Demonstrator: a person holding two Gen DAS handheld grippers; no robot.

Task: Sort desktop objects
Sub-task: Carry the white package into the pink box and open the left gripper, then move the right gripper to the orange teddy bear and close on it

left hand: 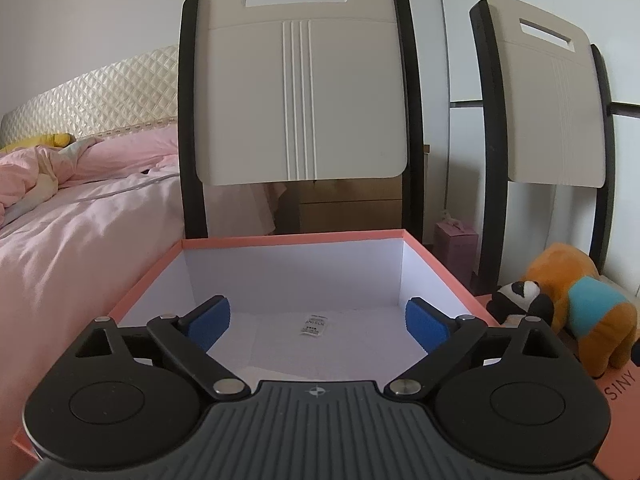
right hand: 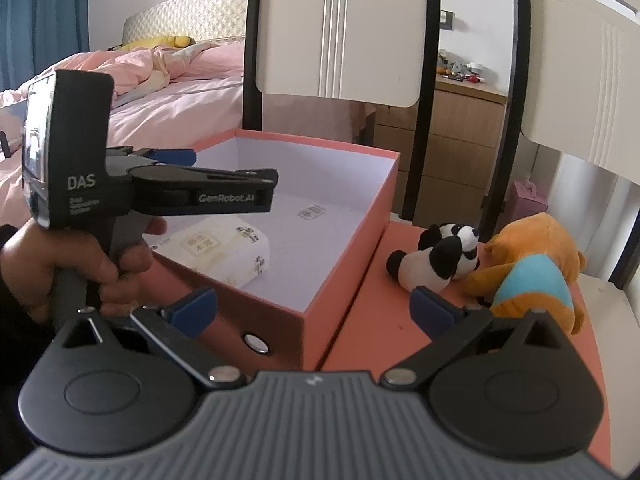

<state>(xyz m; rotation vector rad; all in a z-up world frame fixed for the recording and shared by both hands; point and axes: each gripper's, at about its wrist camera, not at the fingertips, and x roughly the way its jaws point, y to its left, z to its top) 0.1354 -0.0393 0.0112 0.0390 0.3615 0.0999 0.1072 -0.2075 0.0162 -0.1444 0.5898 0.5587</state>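
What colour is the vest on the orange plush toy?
Light blue; the vest shows best in the right wrist view.

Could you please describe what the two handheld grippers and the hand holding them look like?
Both are black, with round pivot discs, silver rivets, a ribbed grey body and blue-padded fingers. The left gripper, seen from the side, carries white "DAS" and "GenRobot.AI" lettering; a bare hand with a dark sleeve grips it. The right gripper looks identical.

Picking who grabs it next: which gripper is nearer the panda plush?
Right. The right gripper is open just in front of the panda plush. The left gripper is open over the orange box, with the panda off to its right.
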